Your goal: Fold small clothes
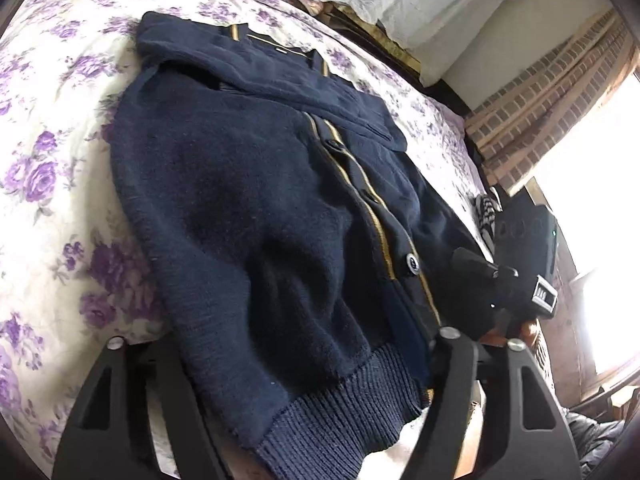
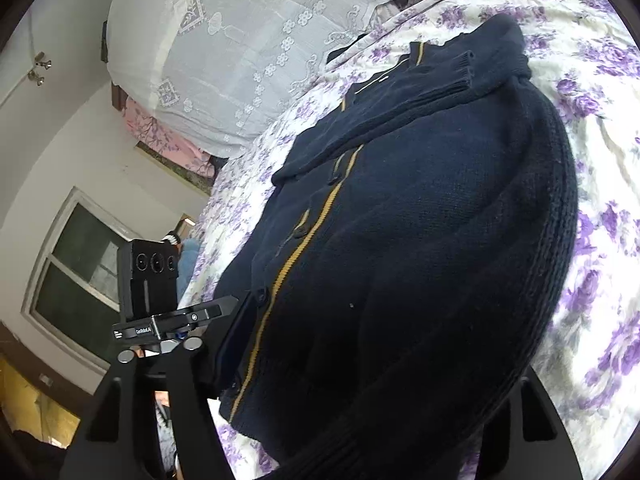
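A small navy knitted cardigan with mustard-yellow stripes down its button band [image 1: 256, 216] lies spread on a white bedspread printed with purple roses [image 1: 44, 168], its ribbed hem at the near edge of the bed and its collar toward the far edge, where a white lace cloth [image 2: 240, 40] covers what looks like stacked bedding; both sleeves are already laid across the chest, which suggests the sides are in and the bottom-to-top fold is what remains; the left gripper [image 1: 280, 340] straddles the hem on one side of the button band, its black fingers [image 1: 116, 360] set wide with the ribbed edge between them; the right gripper [image 2: 340, 360] straddles the hem on the other side, one finger [image 2: 160, 360] showing at the button band and the other buried behind the knit; placing one tool at each half of the hem should let the edge lift evenly; whether either pair of pads already presses the wool I cannot tell, since the cloth hides the contact; each camera also shows the other gripper's housing beyond the bed's edge.
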Demonstrator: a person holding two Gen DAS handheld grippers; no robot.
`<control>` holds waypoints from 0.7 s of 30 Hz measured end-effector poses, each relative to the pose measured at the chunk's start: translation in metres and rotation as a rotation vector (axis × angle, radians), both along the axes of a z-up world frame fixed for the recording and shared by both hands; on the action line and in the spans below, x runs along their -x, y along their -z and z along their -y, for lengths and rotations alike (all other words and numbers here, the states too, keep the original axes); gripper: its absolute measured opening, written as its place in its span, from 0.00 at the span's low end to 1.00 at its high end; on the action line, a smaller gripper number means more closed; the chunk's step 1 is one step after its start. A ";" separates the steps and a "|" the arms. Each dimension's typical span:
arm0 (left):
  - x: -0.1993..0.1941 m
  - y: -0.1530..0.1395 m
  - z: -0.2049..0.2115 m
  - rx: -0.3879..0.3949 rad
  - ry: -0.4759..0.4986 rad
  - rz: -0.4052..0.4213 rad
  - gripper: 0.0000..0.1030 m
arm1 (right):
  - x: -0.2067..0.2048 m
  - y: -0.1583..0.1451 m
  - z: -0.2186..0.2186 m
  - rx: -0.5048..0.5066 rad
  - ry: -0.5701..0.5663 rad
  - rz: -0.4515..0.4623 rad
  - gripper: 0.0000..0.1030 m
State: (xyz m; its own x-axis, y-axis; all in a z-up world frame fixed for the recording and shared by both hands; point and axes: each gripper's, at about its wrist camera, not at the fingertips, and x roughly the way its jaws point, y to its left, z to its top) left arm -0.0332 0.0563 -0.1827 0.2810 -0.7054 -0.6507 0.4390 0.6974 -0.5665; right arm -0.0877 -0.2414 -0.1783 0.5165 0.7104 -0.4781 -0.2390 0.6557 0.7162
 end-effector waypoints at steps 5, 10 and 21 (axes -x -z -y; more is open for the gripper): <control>0.001 0.000 0.002 0.000 -0.004 0.002 0.68 | -0.002 -0.001 0.002 -0.056 -0.035 0.004 0.76; 0.001 -0.001 0.003 -0.011 -0.004 0.008 0.68 | 0.002 -0.004 0.003 -0.144 -0.079 0.076 0.97; 0.000 -0.001 0.000 -0.024 -0.030 0.016 0.56 | 0.004 -0.002 0.011 -0.146 -0.038 0.053 0.83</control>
State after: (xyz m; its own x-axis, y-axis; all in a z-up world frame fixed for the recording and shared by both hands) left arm -0.0327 0.0566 -0.1814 0.3123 -0.6809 -0.6625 0.4265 0.7236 -0.5426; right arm -0.0920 -0.2521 -0.1758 0.5098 0.7899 -0.3408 -0.3017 0.5351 0.7890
